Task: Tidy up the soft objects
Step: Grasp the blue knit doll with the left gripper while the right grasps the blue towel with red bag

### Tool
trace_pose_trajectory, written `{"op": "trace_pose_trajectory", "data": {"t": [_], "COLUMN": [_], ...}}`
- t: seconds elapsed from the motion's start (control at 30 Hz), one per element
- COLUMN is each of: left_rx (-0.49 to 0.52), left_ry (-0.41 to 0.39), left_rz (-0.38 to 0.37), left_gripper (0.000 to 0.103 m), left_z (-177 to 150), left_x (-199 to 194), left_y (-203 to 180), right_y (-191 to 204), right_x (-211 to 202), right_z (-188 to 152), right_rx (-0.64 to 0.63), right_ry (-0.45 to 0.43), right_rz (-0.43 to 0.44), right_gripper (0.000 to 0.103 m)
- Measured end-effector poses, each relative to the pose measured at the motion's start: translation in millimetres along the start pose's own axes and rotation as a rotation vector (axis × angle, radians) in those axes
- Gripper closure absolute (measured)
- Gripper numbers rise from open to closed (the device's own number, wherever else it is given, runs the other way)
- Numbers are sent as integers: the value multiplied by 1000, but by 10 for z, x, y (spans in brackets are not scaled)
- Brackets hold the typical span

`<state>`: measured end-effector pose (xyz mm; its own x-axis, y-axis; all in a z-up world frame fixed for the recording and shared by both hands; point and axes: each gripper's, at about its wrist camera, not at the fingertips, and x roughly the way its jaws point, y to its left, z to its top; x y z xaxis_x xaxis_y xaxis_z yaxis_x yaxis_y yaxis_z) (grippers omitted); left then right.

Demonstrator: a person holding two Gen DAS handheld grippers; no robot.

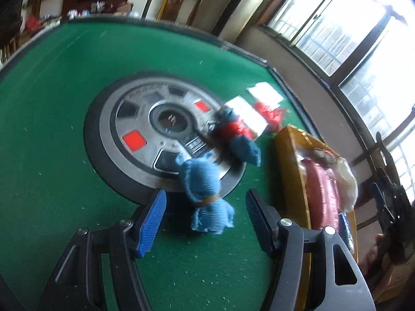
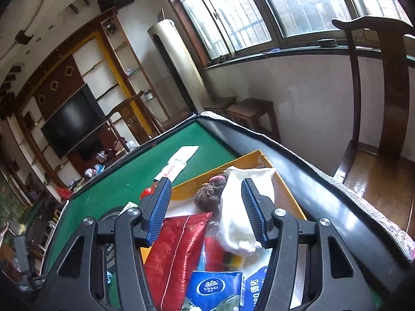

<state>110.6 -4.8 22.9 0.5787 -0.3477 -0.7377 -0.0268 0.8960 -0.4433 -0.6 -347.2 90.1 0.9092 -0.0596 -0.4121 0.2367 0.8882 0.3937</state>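
The left gripper (image 1: 206, 220) had its blue-padded fingers (image 1: 151, 223) spread wide over the green bench (image 1: 52, 108), pinching nothing. Just ahead of them, in the gap but clear of both pads, a light blue knitted toy (image 1: 205, 189) lay partly on the felt and partly on the edge of the round silver console (image 1: 155, 140) set in the middle of the bench. Beyond it, a darker blue and red knitted toy (image 1: 236, 134) rested at the far rim of the console, against a white packet (image 1: 246, 114). A second white packet (image 1: 264, 93) and a crumpled red bag (image 1: 271, 114) lay further off, near the bench's dark edge.

The right gripper (image 2: 206, 215) also stood with fingers (image 2: 158, 212) apart and empty, above the yellow box (image 2: 288, 194) beside the bench's padded rim. Nearest in the box were a blue Vinda tissue pack (image 2: 212, 287) and a red shiny pouch (image 2: 179, 248). Past those lay a white cloth bundle (image 2: 241, 207), then a brown knitted ball (image 2: 207, 197) with a pink one behind it.
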Motion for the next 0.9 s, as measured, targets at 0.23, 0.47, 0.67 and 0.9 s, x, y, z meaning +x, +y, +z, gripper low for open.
{"op": "trace_pose_trajectory", "data": {"t": [0.23,0.47,0.67,0.9], "left_rx": [9,127,149,158], "left_ry": [20,-37,-65,-61], "left_rz": [59,132,172,165], "left_gripper": [39,67,69,69], "left_z": [-14,-48,-26,11], "left_x": [254,263,66,-36], "left_y": [-101,-205,5,341], "right_y": [14,95,183,834], "right_x": [-18,-21,4,197], "right_z": [-1,-34,-74,-373], "right_rx": [-3,-31,-70,-248], "right_ry": [4,4,15,214], "right_rz": [27,42,81,263], "right_gripper": [47,47,47,47]}}
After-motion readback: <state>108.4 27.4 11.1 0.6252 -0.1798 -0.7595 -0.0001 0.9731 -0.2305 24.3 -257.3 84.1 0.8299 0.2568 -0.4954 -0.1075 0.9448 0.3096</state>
